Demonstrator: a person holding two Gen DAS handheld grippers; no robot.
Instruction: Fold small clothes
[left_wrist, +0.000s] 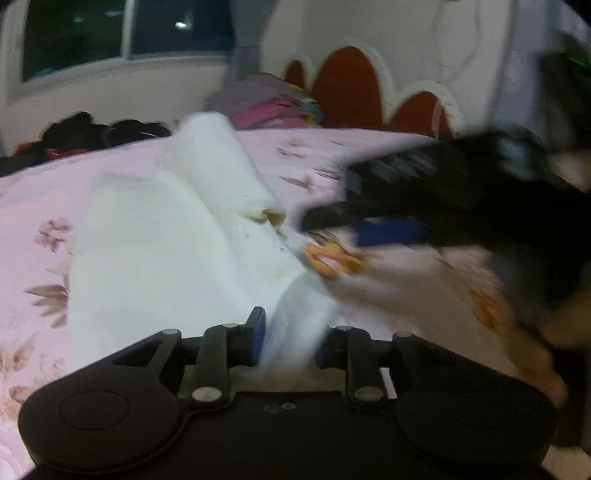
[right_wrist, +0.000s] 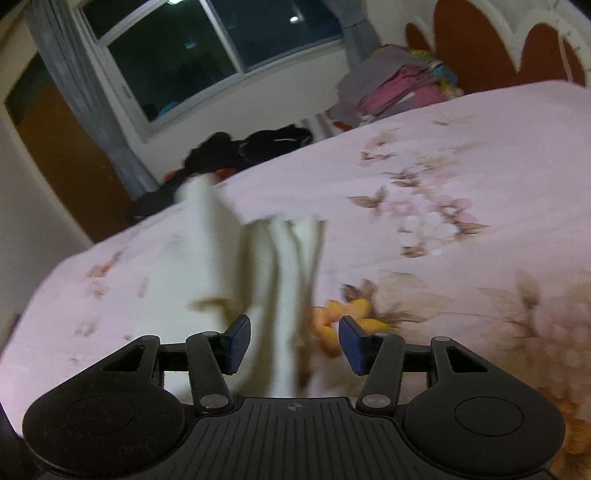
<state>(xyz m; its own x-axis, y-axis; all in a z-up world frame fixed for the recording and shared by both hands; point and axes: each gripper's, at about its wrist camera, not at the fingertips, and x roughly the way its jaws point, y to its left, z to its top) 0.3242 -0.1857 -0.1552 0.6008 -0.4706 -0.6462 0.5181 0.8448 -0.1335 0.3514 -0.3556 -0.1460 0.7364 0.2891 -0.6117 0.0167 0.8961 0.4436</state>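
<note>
We see the white garment (left_wrist: 159, 236) spread on the pink bedsheet (left_wrist: 33, 192), one fold running between our left gripper (left_wrist: 290, 341) pads (unclenched, not pinching); our right gripper (right_wrist: 293, 343), at three o'clock, stands released around cloth

no legible text, labels, brands, numbers or signs on anything shown
</note>
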